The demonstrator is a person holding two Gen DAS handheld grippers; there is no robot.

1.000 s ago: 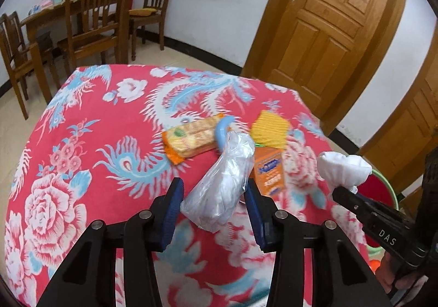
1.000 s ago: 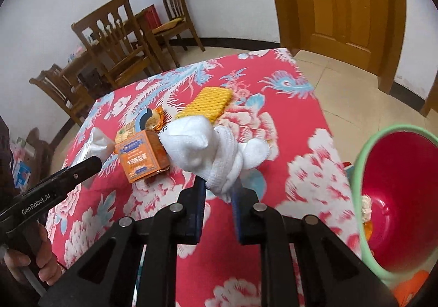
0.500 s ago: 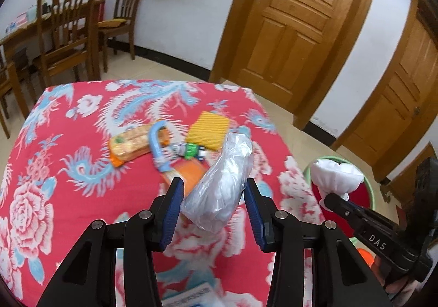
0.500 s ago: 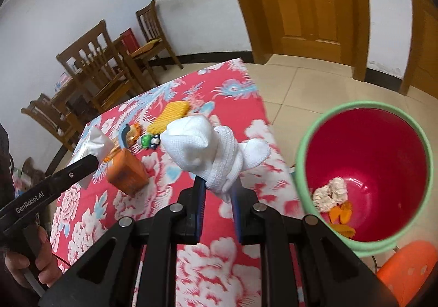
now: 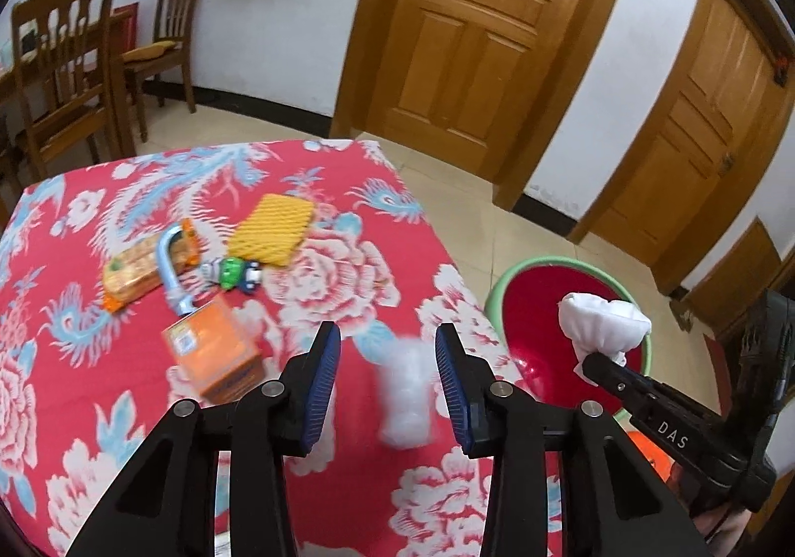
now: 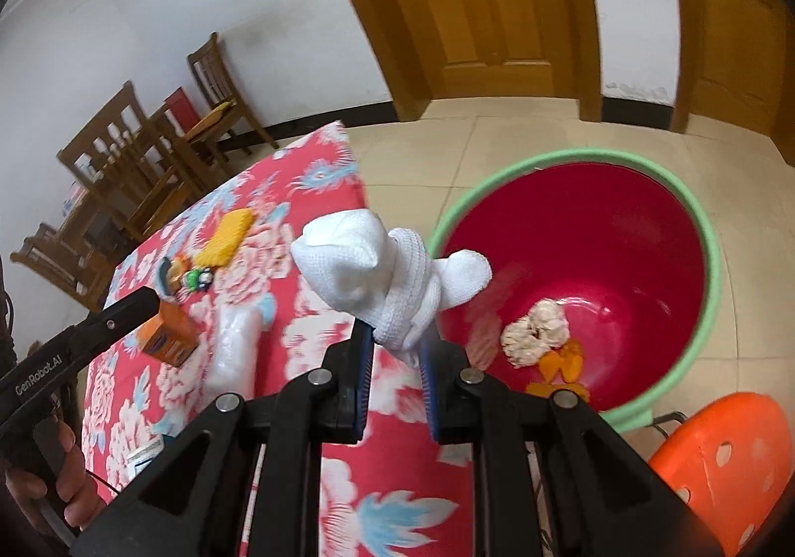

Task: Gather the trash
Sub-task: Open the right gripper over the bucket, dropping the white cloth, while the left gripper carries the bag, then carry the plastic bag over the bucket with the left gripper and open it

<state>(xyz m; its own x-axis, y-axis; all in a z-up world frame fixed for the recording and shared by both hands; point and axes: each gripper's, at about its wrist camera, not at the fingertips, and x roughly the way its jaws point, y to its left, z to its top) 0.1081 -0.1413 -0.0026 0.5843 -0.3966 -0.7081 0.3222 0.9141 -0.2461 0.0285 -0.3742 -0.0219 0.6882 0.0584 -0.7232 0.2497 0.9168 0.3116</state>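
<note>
In the left wrist view, the left gripper [image 5: 388, 358] has its fingers spread apart, and a blurred plastic bag [image 5: 405, 400] lies loose between them on the counter [image 5: 89, 358]. In the right wrist view, the right gripper [image 6: 395, 356] clenches a white cloth [image 6: 382, 278] beside the red bucket [image 6: 586, 249], which holds scraps [image 6: 536, 333].

light: even, bright indoor | shadows: soft | blur: falling plastic bag [image 5: 405, 400] smeared | edges: fisheye bowing, dark corners

White walls, wooden doors [image 5: 467, 35], tiled floor [image 6: 447, 144] (beige), wooden chairs [image 5: 64, 70]
</note>
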